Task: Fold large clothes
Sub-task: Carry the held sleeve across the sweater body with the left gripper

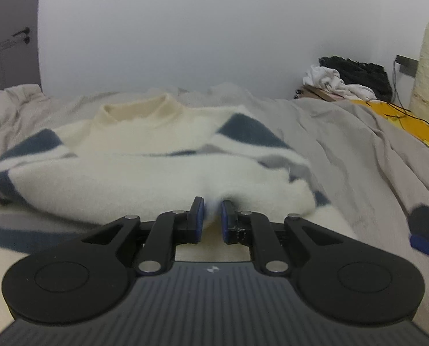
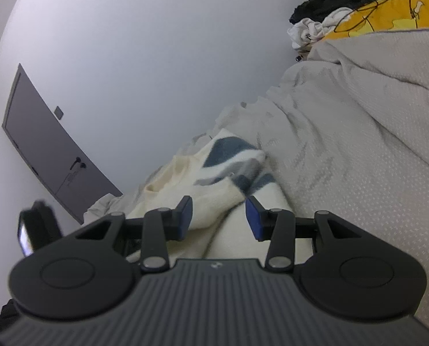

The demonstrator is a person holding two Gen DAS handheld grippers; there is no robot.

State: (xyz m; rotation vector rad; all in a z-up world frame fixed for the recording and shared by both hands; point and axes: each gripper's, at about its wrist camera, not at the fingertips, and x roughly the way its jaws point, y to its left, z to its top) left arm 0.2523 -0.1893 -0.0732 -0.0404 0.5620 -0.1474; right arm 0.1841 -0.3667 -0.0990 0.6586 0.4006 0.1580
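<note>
Lying across the grey bed (image 1: 358,150), your cream-and-blue sweater (image 1: 145,170) has its collar toward the far wall.

Your left gripper (image 1: 213,216) is clenched on a pinch of the sweater's near folded edge. Your right gripper (image 2: 218,216) is released, fingers spread over the sweater's right end near the bed's right side. Only the right view shows the sweater's long axis running wall-to-you; the left shows its width.

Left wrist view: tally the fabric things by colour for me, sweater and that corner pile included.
Cream with blue and grey patches: 1, the sweater, pinched by the left gripper
Grey: 1, the bedspread
White: 1, crumpled garment
Black: 1, garment
Yellow: 1, cloth
Total: 5
</note>
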